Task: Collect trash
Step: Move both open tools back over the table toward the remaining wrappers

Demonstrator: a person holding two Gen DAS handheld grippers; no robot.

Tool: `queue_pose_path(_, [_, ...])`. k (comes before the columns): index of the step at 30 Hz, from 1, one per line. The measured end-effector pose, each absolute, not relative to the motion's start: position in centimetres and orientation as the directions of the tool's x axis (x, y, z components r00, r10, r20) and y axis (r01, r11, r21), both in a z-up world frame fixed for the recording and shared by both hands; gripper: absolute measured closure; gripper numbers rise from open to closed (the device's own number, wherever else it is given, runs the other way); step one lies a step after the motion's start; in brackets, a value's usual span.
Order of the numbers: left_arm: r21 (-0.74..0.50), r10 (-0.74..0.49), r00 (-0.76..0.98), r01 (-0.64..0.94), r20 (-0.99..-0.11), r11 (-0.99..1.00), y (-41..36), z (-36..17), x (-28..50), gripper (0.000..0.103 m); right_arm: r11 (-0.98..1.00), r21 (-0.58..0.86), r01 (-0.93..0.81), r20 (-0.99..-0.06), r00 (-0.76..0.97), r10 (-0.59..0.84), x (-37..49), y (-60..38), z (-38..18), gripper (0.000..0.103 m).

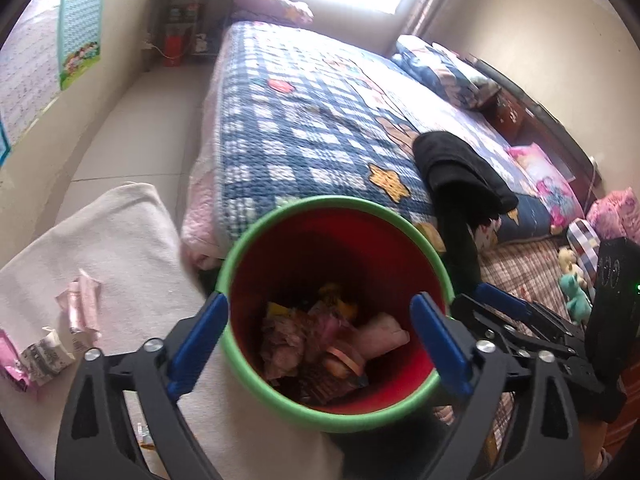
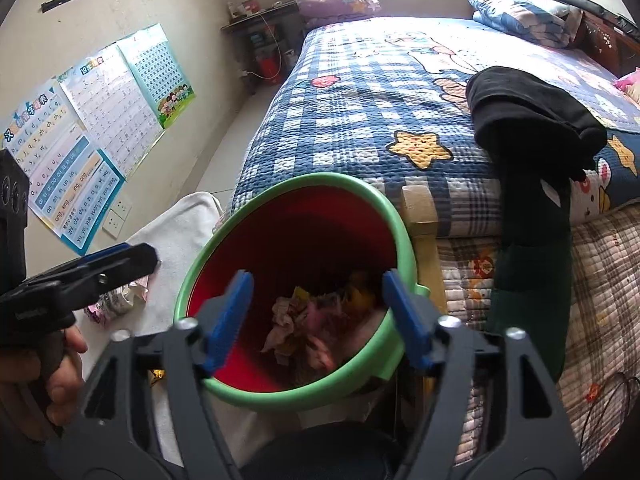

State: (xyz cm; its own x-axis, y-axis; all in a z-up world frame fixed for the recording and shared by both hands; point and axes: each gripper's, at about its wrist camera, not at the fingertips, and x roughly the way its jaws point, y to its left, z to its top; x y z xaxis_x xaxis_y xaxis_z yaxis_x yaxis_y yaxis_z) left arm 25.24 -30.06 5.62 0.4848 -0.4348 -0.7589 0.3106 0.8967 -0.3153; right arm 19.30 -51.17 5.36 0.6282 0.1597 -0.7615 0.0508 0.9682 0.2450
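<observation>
A bed (image 1: 320,120) under a blue-checked quilt (image 2: 380,120) fills the 12 to 3 o'clock stretch of both wrist views, a black garment (image 2: 528,112) draped over its near edge. Below it, at centre, stands a red bin with a green rim (image 1: 336,312), its floor covered with crumpled wrappers and paper (image 1: 320,344). The bin sits at the edge of a white cloth (image 1: 112,240) spread at 9 o'clock (what lies beneath the cloth is hidden). On that cloth, at 8 o'clock in the left view, lie loose scraps of trash (image 1: 68,332), pink and white, well apart from the bin. The left tongs (image 1: 320,344) hang above the bin's mouth with blue pads spread apart and nothing between them; the right tongs (image 2: 320,320) hover likewise, parted and empty, over the same opening.
</observation>
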Motion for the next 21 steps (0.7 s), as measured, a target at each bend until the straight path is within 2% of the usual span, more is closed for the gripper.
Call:
queue_pose_path(3, [-0.311, -0.418, 0.505, 0.285, -0.755, 0.907, -28.9, 5.9, 25.0, 0.008, 0.97, 0.235, 0.054, -0.76, 0.633, 0.149, 19.1, -50.6, 5.7, 0.01])
queue_pose_path(5, [-0.306, -0.407, 0.512, 0.272, -0.757, 0.912, -28.1, 6.0, 24.7, 0.008, 0.974, 0.221, 0.052, -0.763, 0.631, 0.14, 18.9, -49.9, 5.9, 0.005])
queue_pose_path(14, [-0.273, -0.347, 0.547, 0.215, -0.762, 0.938, -22.5, 5.9, 21.5, 0.008, 0.978, 0.205, 0.032, -0.769, 0.624, 0.14, 17.4, -46.9, 6.2, 0.005])
queue_pose_path(21, [-0.266, -0.274, 0.605, 0.107, -0.747, 0.958, -15.5, 5.9, 18.2, 0.008, 0.973, 0.224, -0.051, -0.746, 0.633, 0.205, 16.0, -42.2, 6.6, 0.005])
